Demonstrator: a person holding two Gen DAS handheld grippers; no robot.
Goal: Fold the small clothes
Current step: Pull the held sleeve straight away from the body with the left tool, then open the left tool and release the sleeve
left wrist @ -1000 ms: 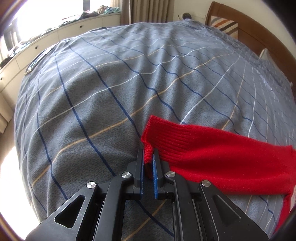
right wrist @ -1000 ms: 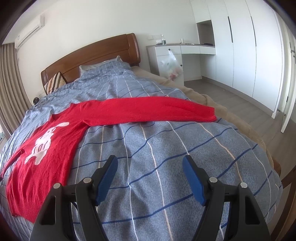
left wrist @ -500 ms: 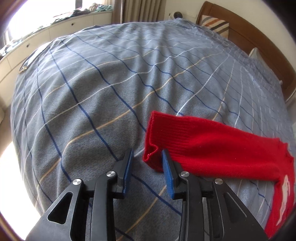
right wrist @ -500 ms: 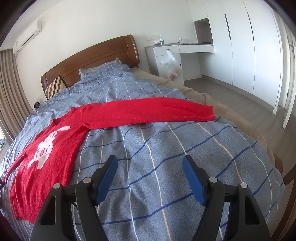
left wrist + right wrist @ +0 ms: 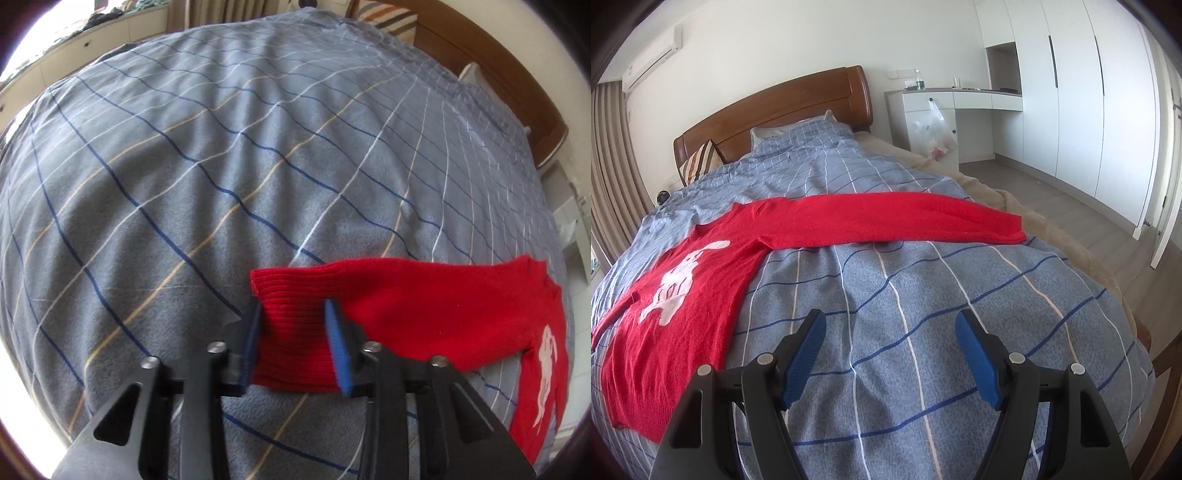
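The red sweater (image 5: pixel 701 295) lies flat and face up on the bed (image 5: pixel 923 288), its white animal print (image 5: pixel 679 280) showing. Both sleeves are stretched out sideways from the body, so it seems no fold is made yet. Everything below is placed from this sweater.

The left claw (image 5: pixel 293 306) stands at the end of the sweater's left sleeve, pointing steeply down. The ribbed cuff (image 5: pixel 288 291) of this sleeve lies between its two blue pads (image 5: pixel 255 332). The jaws are apart in the picture and are closing on the cuff. One pad is just at the cuff's outer edge and the other is over the knit, but I do not see them press the cloth yet. I think the cuff is chosen because it is the thickest, firmest part of the sleeve, and holding it there lets the whole sleeve be carried over the body in one move.

The right claw (image 5: pixel 890 321) hovers over bare duvet, beside the sweater's lower right side and well apart from the right sleeve (image 5: pixel 886 218), which reaches toward the bed's edge. Its jaws are spread wide with nothing between them. It probably waits there so as not to disturb the cloth.

The likely next step is to fold the left sleeve inward. The knit is soft and may slip or bunch if only one layer is caught.
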